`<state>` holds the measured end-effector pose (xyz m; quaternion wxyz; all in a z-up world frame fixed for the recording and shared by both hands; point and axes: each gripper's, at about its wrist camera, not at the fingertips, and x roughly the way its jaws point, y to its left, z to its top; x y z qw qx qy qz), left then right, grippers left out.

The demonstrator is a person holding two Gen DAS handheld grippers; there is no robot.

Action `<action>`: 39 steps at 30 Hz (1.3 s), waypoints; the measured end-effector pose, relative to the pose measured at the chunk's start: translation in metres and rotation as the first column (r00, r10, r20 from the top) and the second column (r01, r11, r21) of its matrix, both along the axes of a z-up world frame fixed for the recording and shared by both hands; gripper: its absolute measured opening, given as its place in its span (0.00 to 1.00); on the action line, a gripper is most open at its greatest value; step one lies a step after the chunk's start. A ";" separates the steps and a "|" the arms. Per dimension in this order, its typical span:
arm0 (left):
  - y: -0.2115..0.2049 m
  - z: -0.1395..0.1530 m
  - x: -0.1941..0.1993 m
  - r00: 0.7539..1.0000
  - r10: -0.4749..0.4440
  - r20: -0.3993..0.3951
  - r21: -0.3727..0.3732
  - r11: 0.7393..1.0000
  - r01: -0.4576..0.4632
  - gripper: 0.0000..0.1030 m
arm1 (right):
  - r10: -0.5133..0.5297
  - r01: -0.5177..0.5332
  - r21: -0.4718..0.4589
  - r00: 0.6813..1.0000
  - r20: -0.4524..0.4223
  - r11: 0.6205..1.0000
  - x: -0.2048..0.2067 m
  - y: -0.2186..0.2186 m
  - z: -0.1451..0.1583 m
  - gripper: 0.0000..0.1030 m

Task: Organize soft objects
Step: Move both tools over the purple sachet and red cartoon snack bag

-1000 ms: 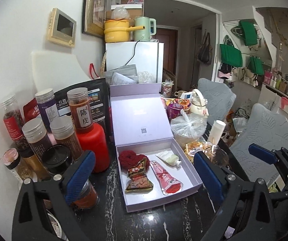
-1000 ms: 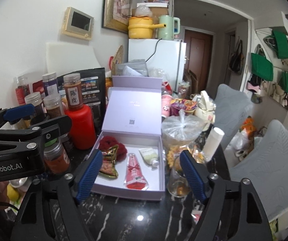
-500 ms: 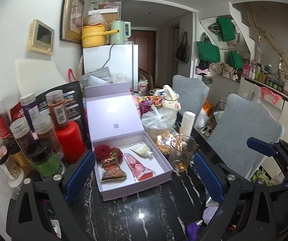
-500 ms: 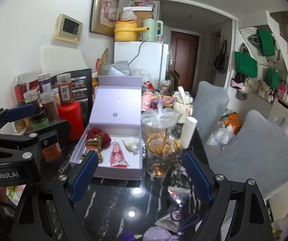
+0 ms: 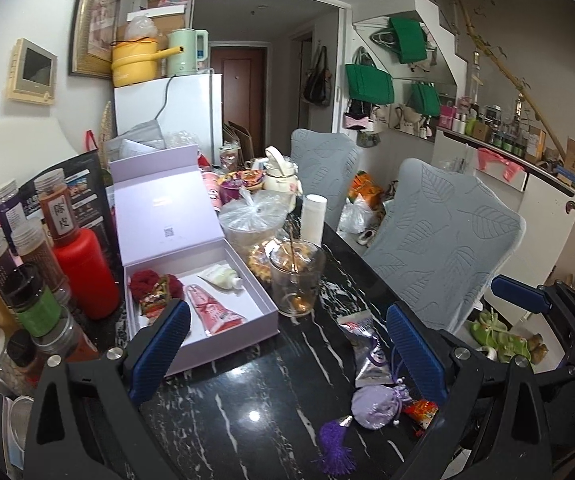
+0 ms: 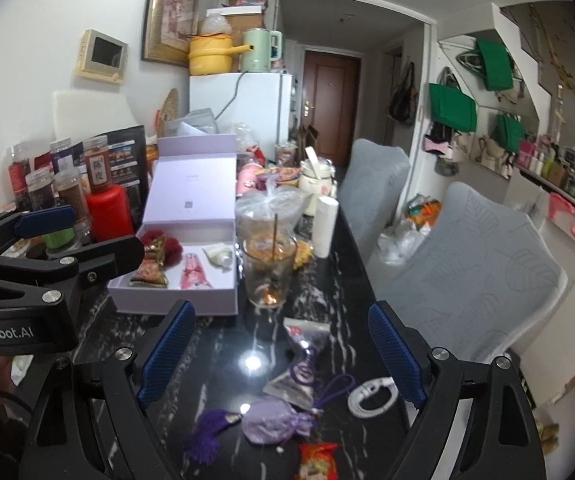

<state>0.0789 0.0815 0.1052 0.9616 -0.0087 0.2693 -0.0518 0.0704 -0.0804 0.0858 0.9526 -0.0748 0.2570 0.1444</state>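
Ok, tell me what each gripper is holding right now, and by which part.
Nothing is held. The left gripper and right gripper both stand open over the black marble table, with the purple sachet lying loose on it.

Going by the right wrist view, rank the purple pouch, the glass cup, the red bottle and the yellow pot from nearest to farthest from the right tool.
1. Purple pouch: on the black table, just ahead of the right tool.
2. Glass cup: farther up the table, centre.
3. Red bottle: back left, among the jars.
4. Yellow pot: atop the white fridge, far back.
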 end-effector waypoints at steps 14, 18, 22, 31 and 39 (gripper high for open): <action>-0.035 -0.038 0.008 0.982 -0.155 -0.105 -0.021 0.988 0.154 0.97 | -0.086 0.089 0.036 0.995 -0.059 0.995 -0.017 -0.037 -0.037 0.87; -0.040 -0.054 0.011 0.971 -0.195 -0.140 -0.050 0.981 0.190 0.97 | -0.094 0.101 0.063 0.991 -0.098 0.993 -0.017 -0.049 -0.054 0.87; -0.046 -0.072 0.016 0.959 -0.218 -0.182 -0.053 0.976 0.212 0.97 | -0.106 0.123 0.109 0.983 -0.147 0.986 -0.015 -0.061 -0.073 0.87; -0.056 -0.109 0.025 0.924 -0.273 -0.269 -0.109 0.962 0.252 0.97 | -0.138 0.169 0.136 0.968 -0.210 0.976 -0.013 -0.079 -0.110 0.87; -0.066 -0.137 0.025 0.894 -0.297 -0.335 -0.105 0.955 0.277 0.97 | -0.147 0.188 0.121 0.947 -0.287 0.975 -0.018 -0.089 -0.138 0.86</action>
